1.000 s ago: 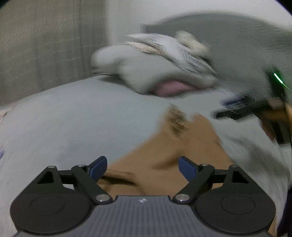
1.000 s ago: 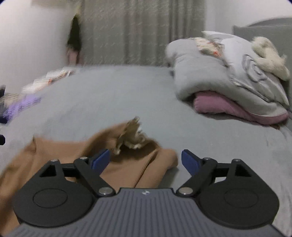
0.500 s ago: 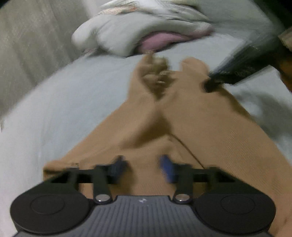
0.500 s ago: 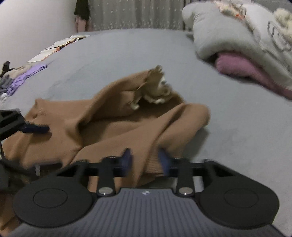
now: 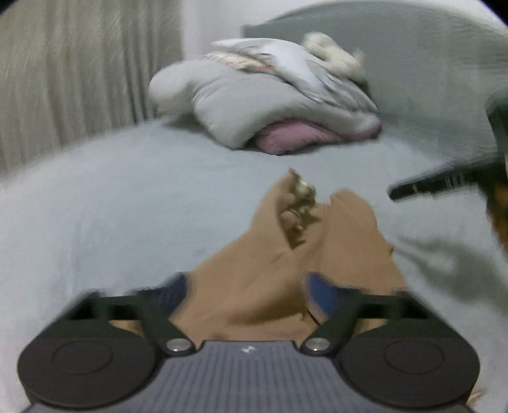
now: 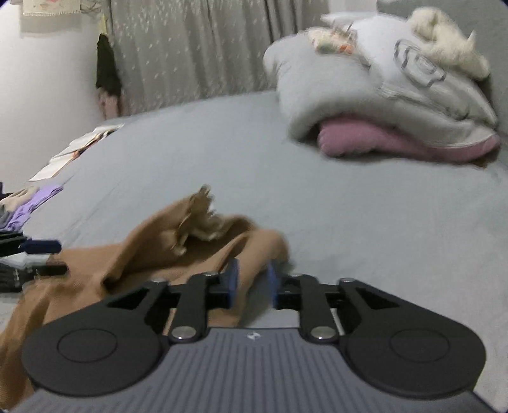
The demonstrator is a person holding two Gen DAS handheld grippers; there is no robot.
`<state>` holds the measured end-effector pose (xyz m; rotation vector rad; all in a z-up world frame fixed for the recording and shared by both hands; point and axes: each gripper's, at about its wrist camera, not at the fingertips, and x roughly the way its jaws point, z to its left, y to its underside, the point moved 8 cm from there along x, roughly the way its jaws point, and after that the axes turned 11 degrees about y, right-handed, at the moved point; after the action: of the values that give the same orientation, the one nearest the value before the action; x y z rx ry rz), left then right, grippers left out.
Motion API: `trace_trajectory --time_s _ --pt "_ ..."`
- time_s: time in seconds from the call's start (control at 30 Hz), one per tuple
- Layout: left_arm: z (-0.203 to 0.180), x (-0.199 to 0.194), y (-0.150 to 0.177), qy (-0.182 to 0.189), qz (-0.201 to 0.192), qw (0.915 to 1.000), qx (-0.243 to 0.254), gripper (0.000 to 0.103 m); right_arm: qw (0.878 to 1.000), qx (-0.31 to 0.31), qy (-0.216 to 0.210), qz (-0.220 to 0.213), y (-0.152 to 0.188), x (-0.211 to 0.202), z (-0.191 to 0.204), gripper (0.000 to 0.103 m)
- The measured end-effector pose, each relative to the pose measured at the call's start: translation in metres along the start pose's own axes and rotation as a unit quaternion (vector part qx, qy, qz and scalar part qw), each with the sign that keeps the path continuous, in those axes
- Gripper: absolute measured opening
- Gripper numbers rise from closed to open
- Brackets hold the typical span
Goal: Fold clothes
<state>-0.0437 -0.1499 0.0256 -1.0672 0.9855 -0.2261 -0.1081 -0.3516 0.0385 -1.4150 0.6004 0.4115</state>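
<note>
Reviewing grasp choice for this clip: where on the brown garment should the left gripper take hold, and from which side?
Probably the near brown hem of the brown garment, directly ahead of the left gripper, approached low along the grey bed. The cloth lies bunched there between the open fingers, offering an edge to pinch. The right gripper has its jaws narrowed around another fold on its side, so this spreads the two holds apart.

No readable text anywhere. Small white emblem on my left gripper (image 5: 246,294) body and on my right gripper (image 6: 250,279) body, no letters. Grey outlined graphic on pale pillow (image 6: 419,68), blurred, cannot read. Paper on wall (image 6: 50,6) illegible.
</note>
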Motion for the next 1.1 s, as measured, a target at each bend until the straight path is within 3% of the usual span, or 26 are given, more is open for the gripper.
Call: trace_trajectory --time_s 0.1,0.17,0.2,0.23,0.27,0.3,0.33,0.4,0.43,0.57,0.8,0.97,1.1 --pt "-0.021 0.027 0.004 -0.015 0.020 0.9984 0.051 0.094 1.000 -0.023 -0.001 0.004 0.006 0.003 0.012 0.051" --pt "-0.022 0.051 0.005 -0.034 0.042 0.9970 0.055 0.094 0.999 -0.039 -0.009 0.013 0.013 0.010 0.018 0.057" --pt "-0.021 0.063 0.004 -0.039 0.049 0.9968 0.049 0.085 0.999 -0.041 -0.011 0.016 0.015 0.013 0.018 0.057" --pt "-0.016 0.070 0.004 -0.032 0.057 0.9975 0.028 0.048 0.999 -0.042 -0.014 0.019 0.016 0.015 0.019 0.057" --pt "-0.008 0.077 0.006 -0.021 0.065 0.9977 -0.001 0.024 0.999 -0.045 -0.021 0.023 0.018 0.021 0.021 0.057" --pt "-0.001 0.083 0.007 -0.011 0.073 0.9968 -0.029 0.012 0.998 -0.048 -0.025 0.023 0.019 0.027 0.023 0.057" --pt "0.007 0.090 0.007 0.000 0.081 0.9950 -0.058 0.009 0.998 -0.049 -0.026 0.022 0.019 0.029 0.024 0.056" --pt "0.015 0.099 0.003 0.009 0.082 0.9940 -0.072 0.007 0.997 -0.068 -0.034 0.022 0.020 0.041 0.033 0.037" --pt "0.023 0.099 0.002 0.017 0.077 0.9928 -0.091 0.007 0.996 -0.076 -0.034 0.025 0.021 0.044 0.035 0.013" --pt "0.066 0.076 -0.009 0.020 0.035 0.9841 -0.173 0.007 0.996 -0.074 -0.041 0.022 0.011 0.044 0.038 0.009" --pt "0.123 0.008 -0.036 0.027 -0.056 0.9627 -0.263 0.006 0.993 -0.036 -0.040 -0.103 -0.037 -0.030 0.004 0.009" --pt "0.148 -0.074 -0.076 0.033 -0.136 0.9491 -0.282 0.006 0.980 -0.068 -0.017 -0.184 -0.051 -0.070 -0.006 0.009" --pt "0.148 -0.169 -0.112 0.043 -0.211 0.9374 -0.274 0.006 0.954 -0.092 -0.012 -0.285 -0.070 -0.129 -0.005 0.009"
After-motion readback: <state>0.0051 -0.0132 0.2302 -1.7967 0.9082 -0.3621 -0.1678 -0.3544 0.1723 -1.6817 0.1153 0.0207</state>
